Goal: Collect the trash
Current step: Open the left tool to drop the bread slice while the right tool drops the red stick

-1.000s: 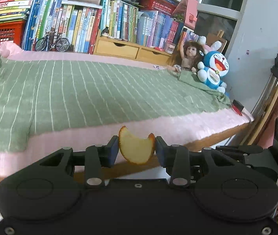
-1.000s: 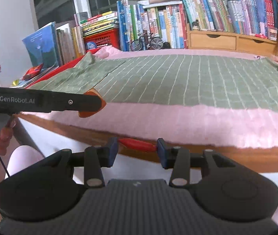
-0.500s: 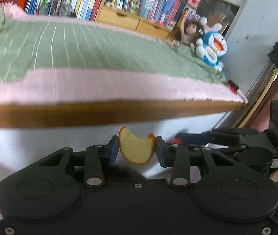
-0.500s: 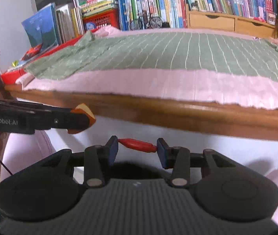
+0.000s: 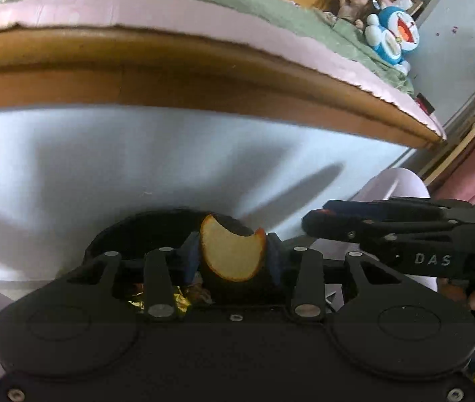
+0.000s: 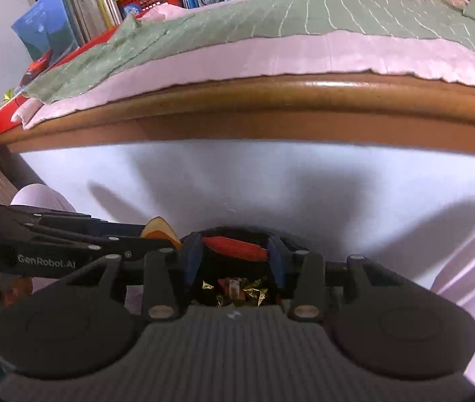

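Now both grippers, clamping apple slice and red scrap, have lowered over bin.

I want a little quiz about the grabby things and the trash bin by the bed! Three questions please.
1. True or false: the left hand-held gripper holds a bitten apple slice.
2. What colour is the scrap in the right hand-held gripper? A) red B) blue C) white
3. Fill in: below both sits a black bin with crumpled ____ foil wrappers inside.

Key: 1 true; 2 A; 3 gold.
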{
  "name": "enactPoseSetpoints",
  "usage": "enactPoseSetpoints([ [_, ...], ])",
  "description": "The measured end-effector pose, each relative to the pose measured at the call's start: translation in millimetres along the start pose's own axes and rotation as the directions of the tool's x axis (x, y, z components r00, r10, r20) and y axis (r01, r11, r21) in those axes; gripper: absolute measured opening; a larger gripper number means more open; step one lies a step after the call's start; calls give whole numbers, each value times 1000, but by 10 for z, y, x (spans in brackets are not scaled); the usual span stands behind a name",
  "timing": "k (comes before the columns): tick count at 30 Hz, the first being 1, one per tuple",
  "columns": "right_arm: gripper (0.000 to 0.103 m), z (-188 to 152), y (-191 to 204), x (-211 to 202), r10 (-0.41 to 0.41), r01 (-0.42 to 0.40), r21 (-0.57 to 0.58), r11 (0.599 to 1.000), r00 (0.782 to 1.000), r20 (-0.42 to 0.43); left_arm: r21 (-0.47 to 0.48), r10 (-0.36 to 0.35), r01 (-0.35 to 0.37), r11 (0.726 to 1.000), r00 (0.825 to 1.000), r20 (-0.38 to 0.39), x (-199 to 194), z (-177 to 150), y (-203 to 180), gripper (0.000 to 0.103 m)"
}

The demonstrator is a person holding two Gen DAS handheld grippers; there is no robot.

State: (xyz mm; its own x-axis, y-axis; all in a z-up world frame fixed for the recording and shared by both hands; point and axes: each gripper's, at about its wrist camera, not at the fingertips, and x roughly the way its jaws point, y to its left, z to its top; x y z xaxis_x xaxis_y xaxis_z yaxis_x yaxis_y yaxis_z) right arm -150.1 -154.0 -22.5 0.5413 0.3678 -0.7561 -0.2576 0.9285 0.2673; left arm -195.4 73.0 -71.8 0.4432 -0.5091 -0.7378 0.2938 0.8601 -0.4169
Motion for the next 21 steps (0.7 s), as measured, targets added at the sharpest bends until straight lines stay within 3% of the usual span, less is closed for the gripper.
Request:
enactPoseSetpoints([
  [4, 47, 13, -11, 39, -9, 10, 12, 1000, 1000, -15, -19, 14, -15, 1000, 1000, -8, 73, 2, 66, 43],
  [6, 47, 19, -13, 58, -14, 15, 14, 1000, 1000, -21, -12, 35, -35, 999, 999, -13, 111, 10, 77, 62],
  [7, 47, 20, -18, 67, -17, 17, 16, 1000, 1000, -22, -3, 52, -53, 999, 998, -19, 133, 17, 79, 94],
  [8, 47, 31, -11, 86, -18, 18, 18, 1000, 1000, -24, 5, 76, -76, 997, 997, -18, 148, 25, 64, 102],
  [21, 47, 12, 23, 256, -3, 6, 36, 999, 998, -64, -7, 223, -224, 975, 971, -90, 307, 99, 87, 103],
])
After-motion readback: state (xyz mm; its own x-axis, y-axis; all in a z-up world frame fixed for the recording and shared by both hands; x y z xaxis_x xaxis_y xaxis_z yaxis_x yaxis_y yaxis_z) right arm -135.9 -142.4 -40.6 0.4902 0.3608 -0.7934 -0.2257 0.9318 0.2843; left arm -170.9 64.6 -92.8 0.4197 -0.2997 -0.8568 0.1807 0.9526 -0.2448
